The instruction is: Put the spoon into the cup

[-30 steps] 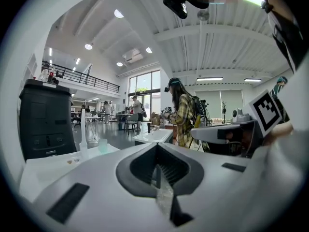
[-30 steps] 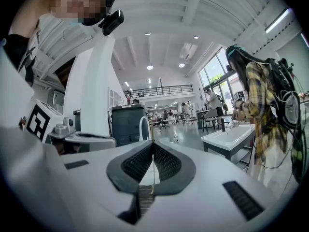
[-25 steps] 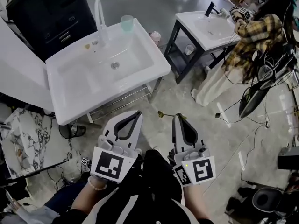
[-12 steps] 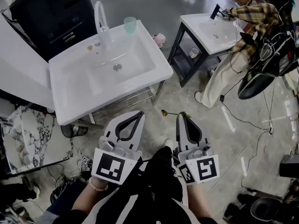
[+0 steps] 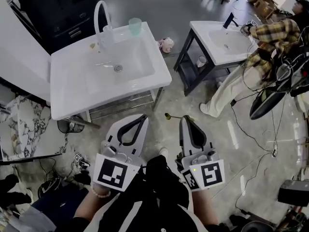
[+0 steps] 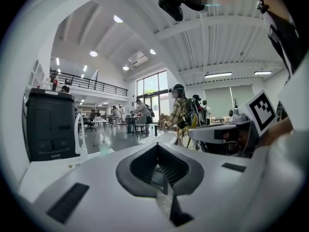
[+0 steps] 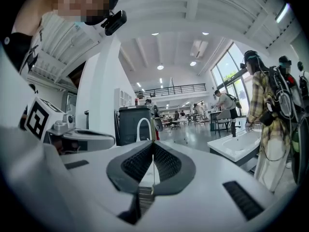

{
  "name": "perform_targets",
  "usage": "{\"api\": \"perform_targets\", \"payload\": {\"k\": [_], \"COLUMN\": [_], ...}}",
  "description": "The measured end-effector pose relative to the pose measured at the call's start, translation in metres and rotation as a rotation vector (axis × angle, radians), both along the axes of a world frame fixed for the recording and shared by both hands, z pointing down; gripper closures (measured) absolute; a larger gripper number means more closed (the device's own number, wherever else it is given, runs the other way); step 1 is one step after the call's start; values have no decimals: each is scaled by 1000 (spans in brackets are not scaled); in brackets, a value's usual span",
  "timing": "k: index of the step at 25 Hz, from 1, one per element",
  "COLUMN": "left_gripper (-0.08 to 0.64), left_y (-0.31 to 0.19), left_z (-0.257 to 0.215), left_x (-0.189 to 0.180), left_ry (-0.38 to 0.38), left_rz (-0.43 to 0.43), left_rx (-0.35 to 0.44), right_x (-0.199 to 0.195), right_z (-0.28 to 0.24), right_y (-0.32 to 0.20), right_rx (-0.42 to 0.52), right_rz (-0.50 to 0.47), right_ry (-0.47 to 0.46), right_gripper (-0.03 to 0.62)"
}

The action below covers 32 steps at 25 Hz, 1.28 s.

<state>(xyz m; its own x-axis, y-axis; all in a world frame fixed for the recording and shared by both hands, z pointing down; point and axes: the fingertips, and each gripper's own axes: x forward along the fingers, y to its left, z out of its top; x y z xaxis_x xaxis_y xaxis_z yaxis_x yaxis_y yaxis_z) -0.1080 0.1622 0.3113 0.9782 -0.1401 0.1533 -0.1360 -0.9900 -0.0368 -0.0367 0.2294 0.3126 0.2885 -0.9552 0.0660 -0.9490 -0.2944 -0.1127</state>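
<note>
A teal cup (image 5: 134, 25) stands at the back right corner of the white sink (image 5: 72, 98), beside the arched white faucet (image 5: 99, 12). I cannot make out a spoon for certain; a small yellowish thing (image 5: 91, 46) lies on the rim left of the faucet. Both grippers hang over the floor in front of the sink, well short of it. My left gripper (image 5: 143, 116) is shut and holds nothing, and so is my right gripper (image 5: 184, 119). The left gripper view shows the left gripper (image 6: 157, 144) with jaws together, and the cup (image 6: 104, 149) far ahead. In the right gripper view the right gripper (image 7: 153, 143) is shut and empty.
A second sink (image 5: 219, 45) on a dark frame stands to the right, with a person in a plaid shirt (image 5: 270, 35) at it. A black cabinet (image 5: 53, 8) is behind the near sink. A pink toy (image 5: 166, 44), a yellow stem (image 5: 170, 116) and cables lie on the floor.
The view has swung: the sink has slid up and left in the picture. Both grippers keep their place before the body and stay shut.
</note>
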Motion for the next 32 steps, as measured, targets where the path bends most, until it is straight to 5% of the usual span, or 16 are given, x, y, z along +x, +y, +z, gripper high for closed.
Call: {"api": "perform_targets", "payload": {"k": [20,32], "left_gripper": [561,561], "left_y": [35,44], "left_z": [0,-2], "left_x": [30,48], "left_ry": [41,33], "left_rz": [-299,-354], "left_rx": [-17,12], "right_x": [56,76], "right_z": [-6,-11], "right_y": [24,32], "right_rx": [52,69], "right_rz": [-270,-322], "right_ry": [11,18], "right_gripper": [584,584]}}
